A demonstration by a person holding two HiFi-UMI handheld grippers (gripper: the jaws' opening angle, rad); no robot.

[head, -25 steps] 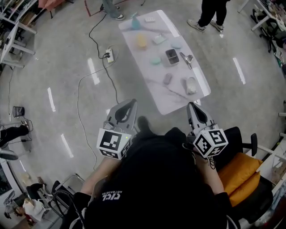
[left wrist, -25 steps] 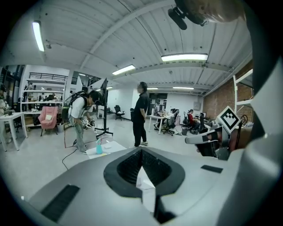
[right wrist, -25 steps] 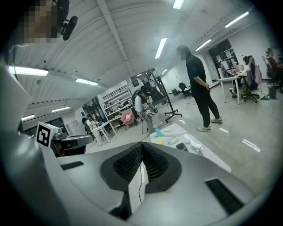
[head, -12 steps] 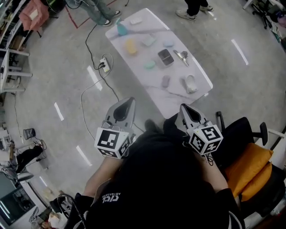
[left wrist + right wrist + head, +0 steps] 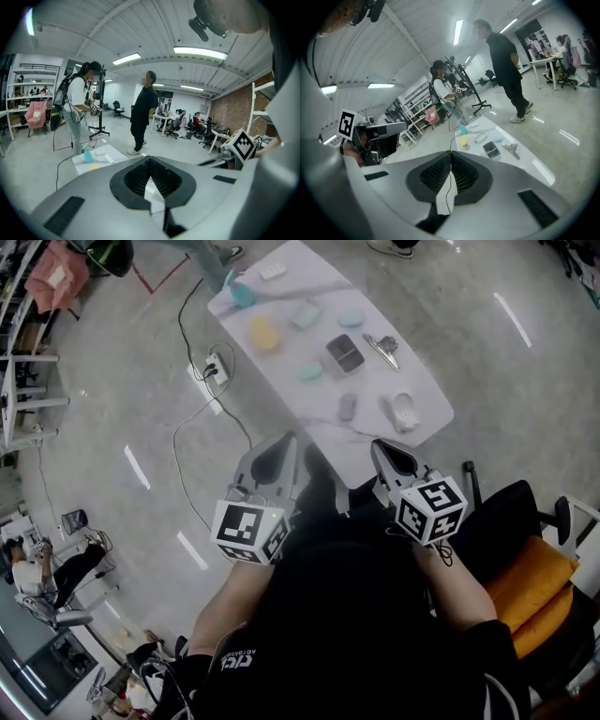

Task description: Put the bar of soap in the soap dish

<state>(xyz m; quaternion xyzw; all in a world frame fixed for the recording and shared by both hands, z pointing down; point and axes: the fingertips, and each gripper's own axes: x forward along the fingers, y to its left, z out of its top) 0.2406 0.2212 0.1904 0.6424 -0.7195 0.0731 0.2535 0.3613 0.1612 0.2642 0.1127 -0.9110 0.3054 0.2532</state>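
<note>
Soap dish (image 5: pixel 344 353) far beyond jaws

The person has the left forearm (image 5: pixel 230 604) and the right forearm (image 5: pixel 457 585) reaching forward from the body. A tool is in each hand, the two side by side and apart, both tipped somewhat downward. The left tool (image 5: pixel 287 441) has its jaws pressed together with nothing between them, and the right tool (image 5: pixel 379 446) is likewise closed and empty.
</note>
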